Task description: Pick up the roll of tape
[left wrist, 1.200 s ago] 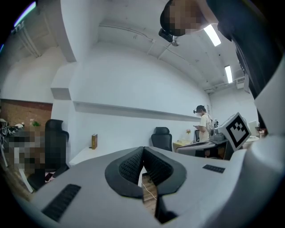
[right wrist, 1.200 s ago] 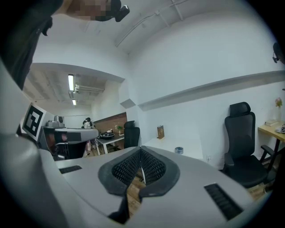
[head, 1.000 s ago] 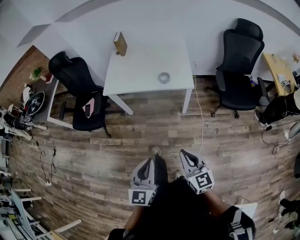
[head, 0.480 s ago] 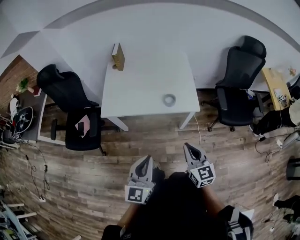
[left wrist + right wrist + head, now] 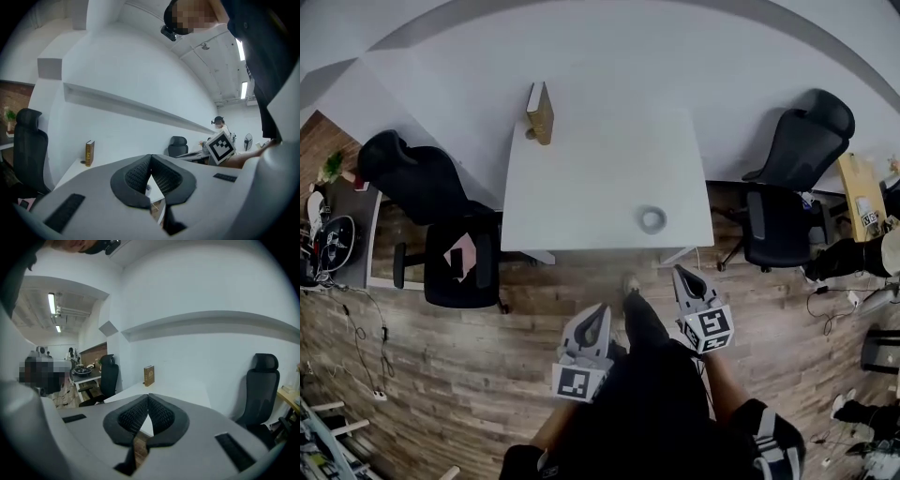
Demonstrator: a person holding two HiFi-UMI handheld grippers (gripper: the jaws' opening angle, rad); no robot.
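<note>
The roll of tape, a small grey ring, lies flat on the white table near its front right corner. Both grippers are held short of the table's front edge, over the wooden floor. My left gripper is shut with nothing in it, its pads touching in the left gripper view. My right gripper is nearer the table, just below and right of the tape. It is also shut and empty. I cannot make out the tape in either gripper view.
A brown book stands upright at the table's back left corner. A black office chair sits left of the table, another to its right. A side desk with clutter is far left; cables run over the floor.
The person has walked toward the table, which with the tape now sits lower and closer in the head view. Both grippers came forward with the body and stayed shut.
</note>
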